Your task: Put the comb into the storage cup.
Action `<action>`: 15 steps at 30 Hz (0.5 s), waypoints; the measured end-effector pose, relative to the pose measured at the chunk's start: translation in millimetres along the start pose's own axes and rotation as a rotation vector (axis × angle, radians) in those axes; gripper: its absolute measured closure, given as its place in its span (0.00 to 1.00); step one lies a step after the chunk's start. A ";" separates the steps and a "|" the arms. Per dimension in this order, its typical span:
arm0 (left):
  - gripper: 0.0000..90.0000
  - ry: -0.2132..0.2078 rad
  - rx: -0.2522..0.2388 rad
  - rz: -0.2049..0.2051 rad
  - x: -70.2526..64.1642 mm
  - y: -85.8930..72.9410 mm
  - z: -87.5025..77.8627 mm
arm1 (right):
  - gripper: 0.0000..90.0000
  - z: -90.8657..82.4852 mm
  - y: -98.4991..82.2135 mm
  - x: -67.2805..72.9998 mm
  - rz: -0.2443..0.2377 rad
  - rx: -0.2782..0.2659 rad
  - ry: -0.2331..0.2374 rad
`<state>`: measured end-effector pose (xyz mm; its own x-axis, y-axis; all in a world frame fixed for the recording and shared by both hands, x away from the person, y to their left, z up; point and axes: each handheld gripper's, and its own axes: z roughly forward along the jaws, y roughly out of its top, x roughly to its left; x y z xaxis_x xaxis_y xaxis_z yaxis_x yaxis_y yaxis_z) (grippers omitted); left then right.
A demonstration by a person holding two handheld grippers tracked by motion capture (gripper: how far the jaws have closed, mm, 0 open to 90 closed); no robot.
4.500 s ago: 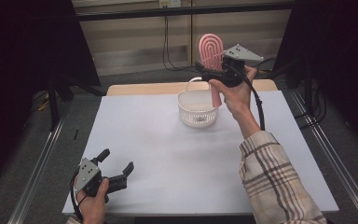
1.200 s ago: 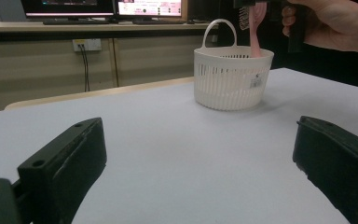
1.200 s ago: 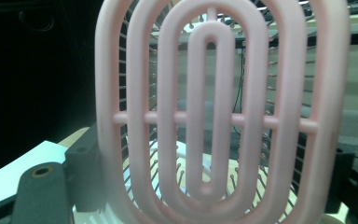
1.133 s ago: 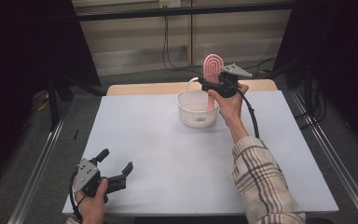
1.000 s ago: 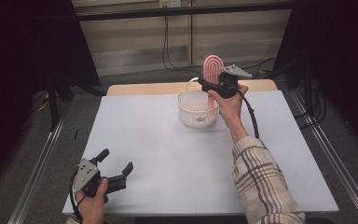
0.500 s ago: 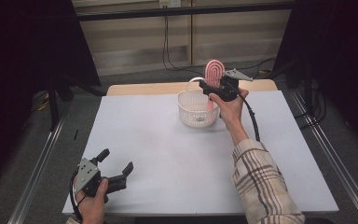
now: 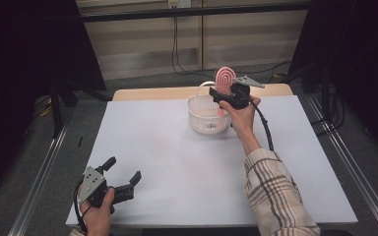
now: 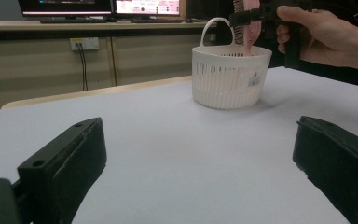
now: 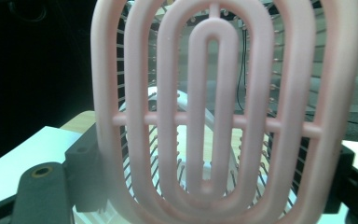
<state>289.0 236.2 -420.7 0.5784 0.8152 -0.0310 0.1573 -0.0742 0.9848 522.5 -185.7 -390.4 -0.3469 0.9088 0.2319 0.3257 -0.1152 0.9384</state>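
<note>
Hairbrush (image 9: pixel 223 112) is what I'm carrying: a pink, oval, vented paddle of concentric loops joined by short cross bars, with thin ball-tipped bristles showing through the gaps. In the right gripper view it stands upright across the middle of the frame, clamped between my right jaws, which grip it from both sides low in the picture.

Nearest in the high view, at the lower left, my left gripper (image 7: pixel 123 179) rests on the white table (image 7: pixel 177 162), its jaws spread wide with nothing between them.

Farther up, just right of centre, my right gripper (image 7: pixel 222 97) holds the brush head above the white slatted basket (image 7: pixel 206 118). In the left gripper view, at the upper right, the brush's lower end dips inside the basket's rim (image 8: pixel 230 51), beside its looped handle (image 8: pixel 214 28).

My worry is the release. The brush looks taller than the basket is deep, so if I let go while it stands this upright, I judge it could lean on the rim and topple out, or tip the light basket. The bristles might also snag in the slats.
</note>
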 end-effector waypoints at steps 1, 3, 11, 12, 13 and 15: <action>0.03 0.000 -0.001 0.000 0.0 0.0 -0.1 | 0.22 0.2 -0.4 -0.4 0.003 0.001 -0.001; 0.03 0.003 0.001 0.004 0.9 0.0 -0.2 | 0.22 0.4 -1.5 -1.9 0.009 0.005 -0.001; 0.03 -0.004 0.001 0.001 0.0 0.0 0.3 | 0.22 -1.3 -2.6 -4.3 0.020 0.009 0.002; 0.03 -0.002 0.000 0.000 0.2 0.0 0.3 | 0.22 -1.3 -2.6 -4.6 0.021 0.009 0.003; 0.03 0.000 0.001 -0.001 0.4 -0.2 0.5 | 0.22 -1.4 -2.6 -4.9 0.023 0.009 0.004; 0.03 0.000 0.001 -0.002 0.3 -0.3 0.5 | 0.22 -1.3 -2.5 -6.0 0.031 0.008 0.002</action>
<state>289.5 236.1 -421.1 0.5784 0.8151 -0.0330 0.1588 -0.0729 0.9846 522.6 -191.4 -393.8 -0.3378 0.9042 0.2612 0.3437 -0.1398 0.9286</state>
